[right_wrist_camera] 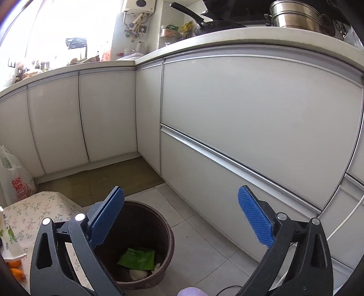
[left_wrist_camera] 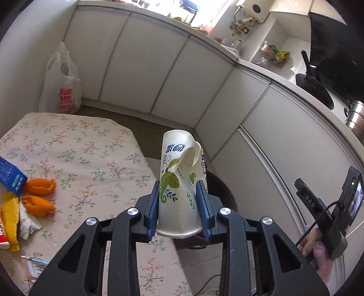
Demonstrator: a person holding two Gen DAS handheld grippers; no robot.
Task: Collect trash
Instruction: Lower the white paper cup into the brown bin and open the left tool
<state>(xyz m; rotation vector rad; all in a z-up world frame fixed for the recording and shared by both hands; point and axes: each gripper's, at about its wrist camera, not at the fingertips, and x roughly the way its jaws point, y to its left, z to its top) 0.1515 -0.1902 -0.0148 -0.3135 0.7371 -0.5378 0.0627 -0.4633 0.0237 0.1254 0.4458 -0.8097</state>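
My left gripper (left_wrist_camera: 179,195) is shut on a crumpled white paper cup (left_wrist_camera: 179,182) with green leaf print, held upright past the right edge of the floral-cloth table (left_wrist_camera: 91,159), above the brown bin's rim (left_wrist_camera: 224,189). Orange peels (left_wrist_camera: 39,193) and wrappers (left_wrist_camera: 11,205) lie at the table's left. My right gripper (right_wrist_camera: 182,218) is open and empty, above the floor beside the brown trash bin (right_wrist_camera: 163,232), which holds a green wrapper (right_wrist_camera: 136,258) and white scraps. The cup's edge also shows in the right wrist view (right_wrist_camera: 9,236).
White kitchen cabinets (right_wrist_camera: 250,113) wrap around the corner. A white plastic shopping bag (left_wrist_camera: 60,86) stands on the floor by a green mat (right_wrist_camera: 109,179). A pan (left_wrist_camera: 314,88) and steel pots (right_wrist_camera: 295,16) sit on the counter. The right gripper's body (left_wrist_camera: 329,209) shows at the right.
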